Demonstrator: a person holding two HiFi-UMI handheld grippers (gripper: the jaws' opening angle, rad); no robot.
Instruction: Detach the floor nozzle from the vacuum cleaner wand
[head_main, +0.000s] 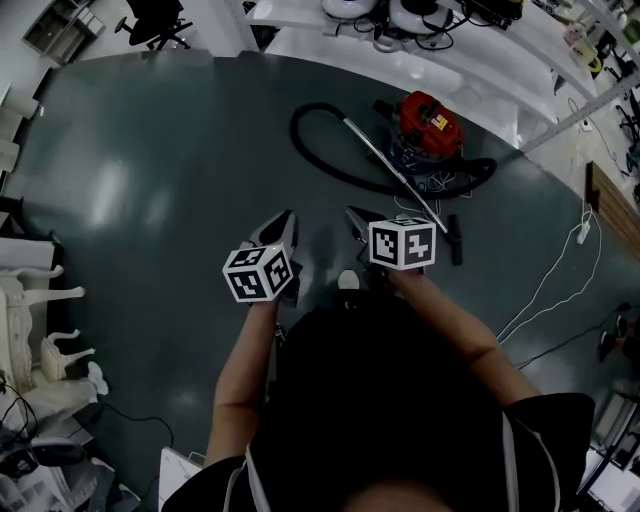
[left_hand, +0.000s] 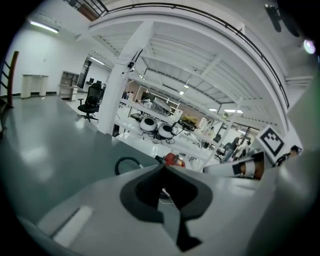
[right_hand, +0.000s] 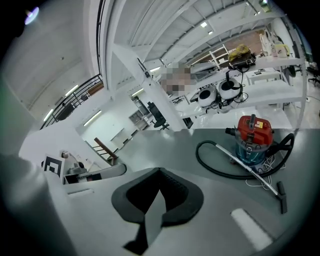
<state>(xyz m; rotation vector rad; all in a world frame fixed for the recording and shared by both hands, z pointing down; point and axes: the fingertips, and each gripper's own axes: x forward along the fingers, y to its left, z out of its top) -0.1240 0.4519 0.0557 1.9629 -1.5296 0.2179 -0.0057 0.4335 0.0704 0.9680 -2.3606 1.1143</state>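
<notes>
Your left gripper (head_main: 285, 222) and right gripper (head_main: 355, 220) are pressed together and empty, likely because the floor nozzle (head_main: 455, 240) lies well ahead.

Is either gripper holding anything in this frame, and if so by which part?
Nothing is held. The left gripper and right gripper are both shut with nothing between the jaws, and neither touches the floor nozzle or wand.

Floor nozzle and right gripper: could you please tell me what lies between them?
Only bare floor, seen in the head view; the right gripper hangs apart from the floor nozzle.
</notes>
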